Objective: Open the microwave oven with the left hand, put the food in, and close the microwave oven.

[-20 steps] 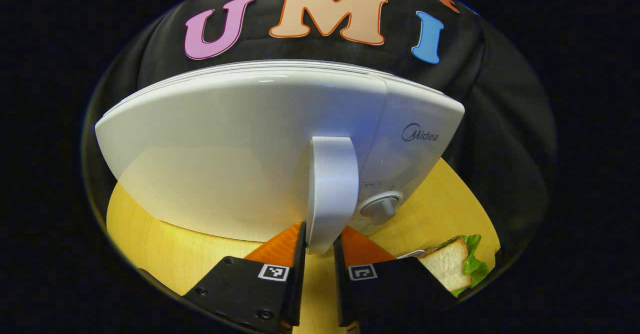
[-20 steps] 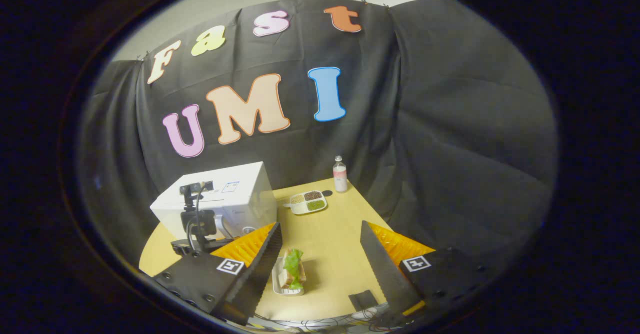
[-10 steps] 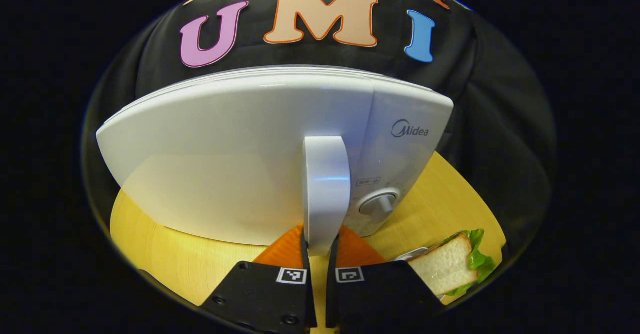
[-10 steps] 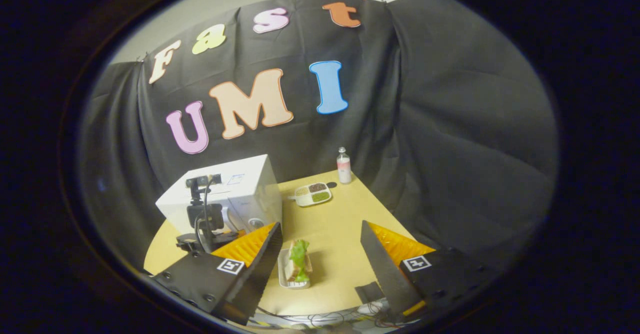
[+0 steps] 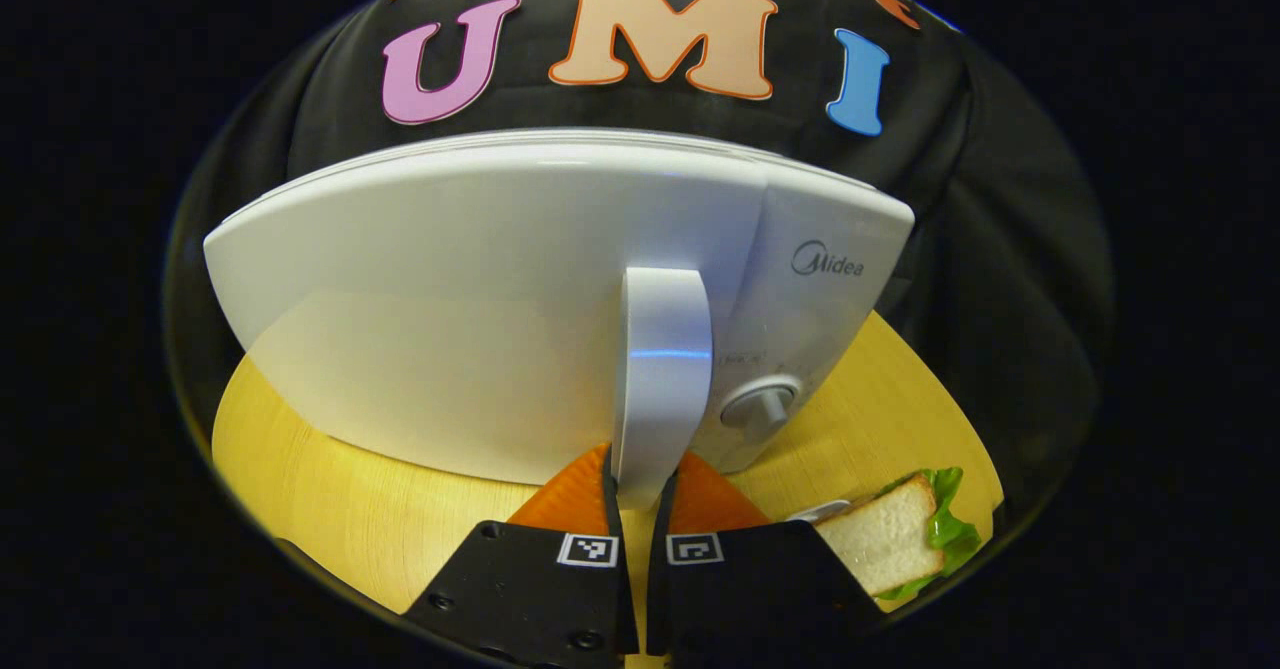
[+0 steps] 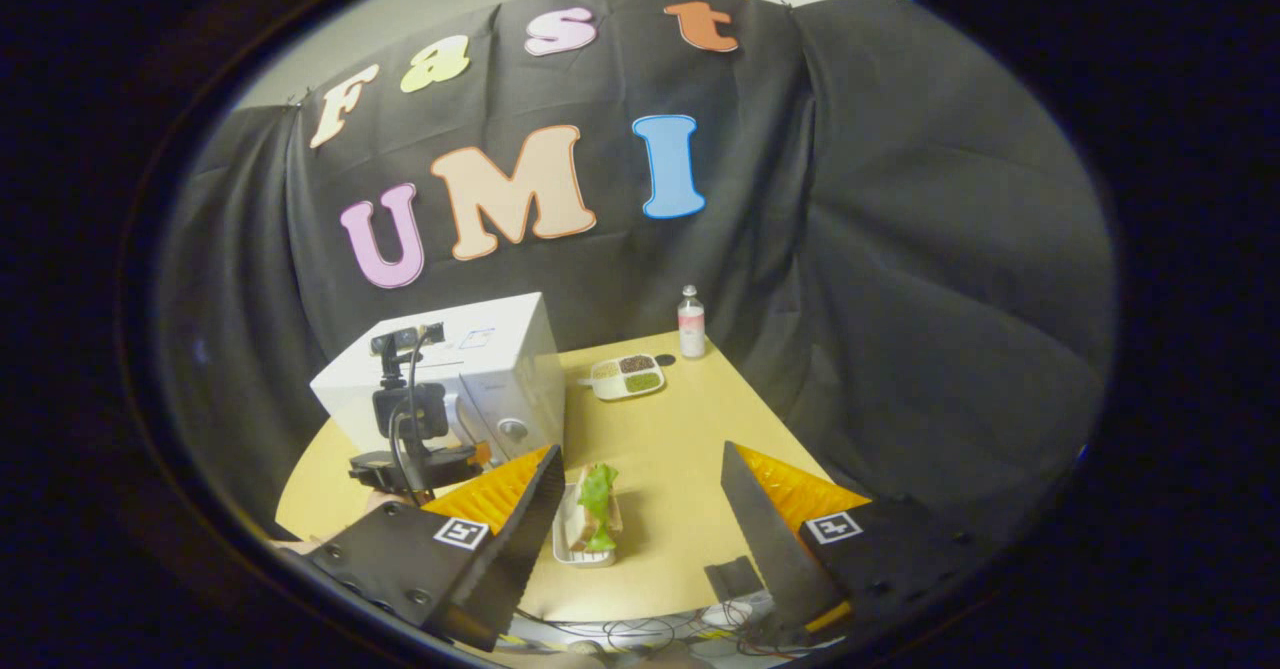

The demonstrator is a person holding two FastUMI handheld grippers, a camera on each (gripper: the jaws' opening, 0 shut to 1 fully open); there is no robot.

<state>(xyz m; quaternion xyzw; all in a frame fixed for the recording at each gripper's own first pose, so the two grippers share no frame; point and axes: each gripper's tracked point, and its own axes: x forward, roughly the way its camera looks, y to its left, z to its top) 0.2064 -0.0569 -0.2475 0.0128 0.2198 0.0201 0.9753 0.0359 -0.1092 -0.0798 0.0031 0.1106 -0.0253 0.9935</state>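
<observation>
Microwave oven [image 5: 520, 289], white and with its door closed, stands on our yellow wooden table [image 5: 330, 509] toward the back left, close against the black cloth wall. In the left gripper view our left gripper [image 5: 638, 494] has its two fingers drawn together on the lower end of the door handle [image 5: 662, 379], one finger pressing each side of it. Just right of the handle sits the round control knob [image 5: 760, 407] on the oven's panel. Lower right in that view we see the sandwich [image 5: 895, 539], white bread with green lettuce, lying on a small white tray [image 6: 572, 534] on the table, near the oven's front corner. In the right gripper view our right gripper [image 6: 640, 524] hovers above the near side of the table with its fingers spread wide and nothing between them; the sandwich on its tray lies below, just beside the left finger. Farther off we see the left gripper [image 6: 410, 449] with its camera rig at the oven's front. At the far side of the table rest a divided dish [image 6: 626, 377] of grains and a small bottle [image 6: 690, 322], well apart from the oven door. Cables [image 6: 640, 634] lie at the table's near edge.
</observation>
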